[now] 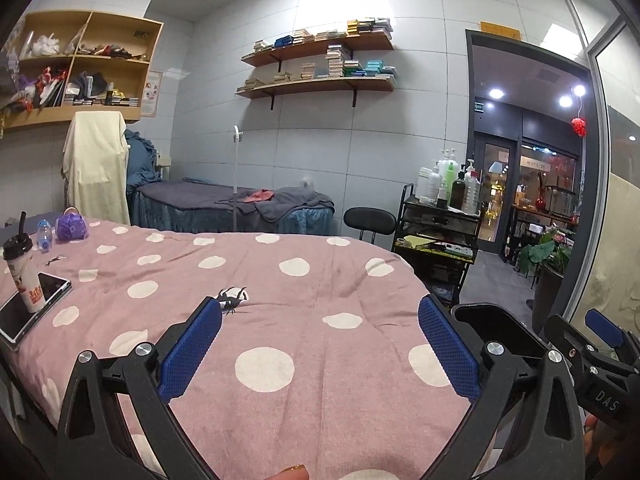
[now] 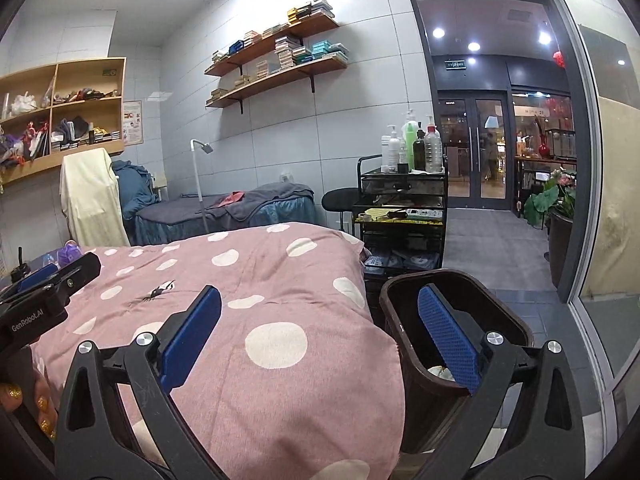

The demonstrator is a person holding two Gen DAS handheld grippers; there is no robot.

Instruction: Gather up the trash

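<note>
Left wrist view: the left tongs (image 1: pixel 320 344) gape empty over the pink dotted bed (image 1: pixel 304 344); the right tongs (image 2: pixel 320 344) likewise, above the bin (image 2: pixel 516 320), which perhaps holds some paper. Far left wait a cup (image 1: pixel 25 276), small bottle (image 1: pixel 44 234) and purple wad (image 1: pixel 72 226), uncollected.

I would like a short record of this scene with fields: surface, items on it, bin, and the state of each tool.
surface: bed with pink polka-dot cover
items: drink cup standing on a phone; small bottle; purple bag; all at far left edge
bin: dark trash bin, beside the bed, something pale inside
left tool: open, empty
right tool: open, empty, right finger over bin
</note>
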